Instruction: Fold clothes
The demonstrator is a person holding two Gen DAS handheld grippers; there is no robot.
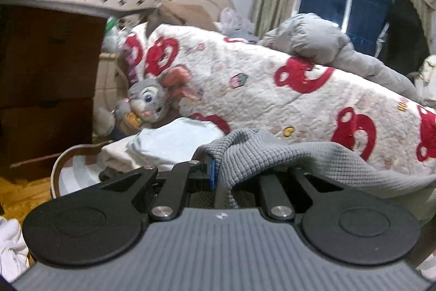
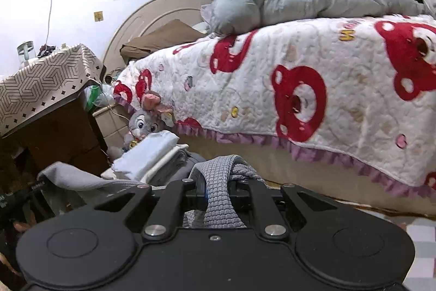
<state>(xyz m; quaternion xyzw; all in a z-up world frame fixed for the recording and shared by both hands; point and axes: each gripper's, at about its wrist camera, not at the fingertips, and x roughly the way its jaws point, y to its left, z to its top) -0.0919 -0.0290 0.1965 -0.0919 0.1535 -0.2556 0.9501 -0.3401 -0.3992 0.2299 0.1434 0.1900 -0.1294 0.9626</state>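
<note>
The bed [image 2: 340, 182] is the biggest thing I see, and its white quilt with red bears [image 2: 313, 67] hangs down over the near side to the purple frill. A grey padded jacket [image 2: 272, 2] lies on top of the quilt near the far edge, under the window.

At the head end of the bed stands a dark cabinet with a patterned cover [image 2: 46, 83]. Low between the cabinet and the bed there is a stack of folded cloth [image 2: 152, 152], with a pale blue piece on top, and a plush rabbit [image 2: 144, 122] sits behind it against the quilt. To me this stack looks like pieces already folded, but I cannot confirm it.

The task's piece is the grey waffle-knit garment [image 1: 313, 160]. It is in the air in front of the bed side, not lying on anything. I hold it with both tools: the left gripper [image 1: 218, 173] has its jaws closed on one bunch of the knit, and the right gripper [image 2: 218, 190] has its jaws closed on another bunch. The cloth runs slack between them. I think two grips are used to keep the edge spread.
</note>
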